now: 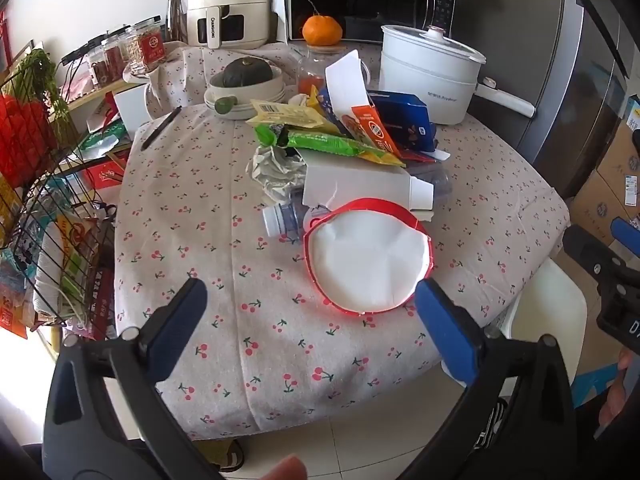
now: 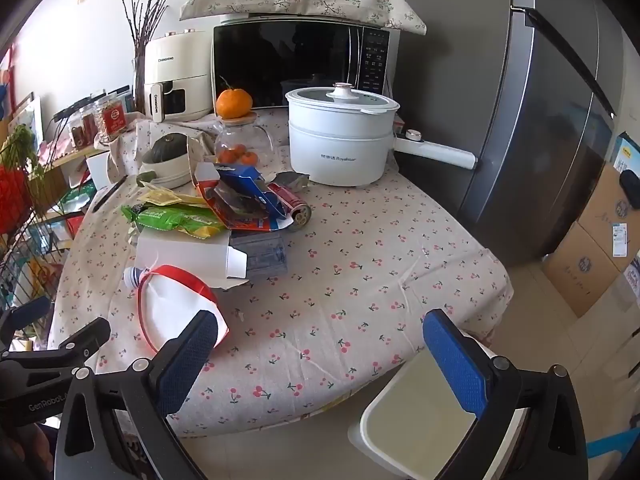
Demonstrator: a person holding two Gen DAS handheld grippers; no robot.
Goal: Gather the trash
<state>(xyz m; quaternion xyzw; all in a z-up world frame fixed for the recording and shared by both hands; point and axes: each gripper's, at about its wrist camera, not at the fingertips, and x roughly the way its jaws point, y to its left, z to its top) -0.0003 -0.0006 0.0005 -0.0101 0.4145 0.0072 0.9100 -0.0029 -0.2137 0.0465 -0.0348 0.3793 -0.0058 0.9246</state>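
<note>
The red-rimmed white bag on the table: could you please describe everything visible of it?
The red-rimmed bag lies on the cherry-print tablecloth near the table's front edge, mouth open and held round by a red band. Its creased white lining looks like thin plastic and holds nothing visible. Its far rim meets a white carton. Neither gripper touches it.

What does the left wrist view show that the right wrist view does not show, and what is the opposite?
Only the left wrist view shows the crumpled paper beside the pile and the open left gripper.

Only the right wrist view shows the red can lying behind the blue box, and the open right gripper.

Both show the red-rimmed white bag, the green wrapper, the white cooker and the orange.
</note>
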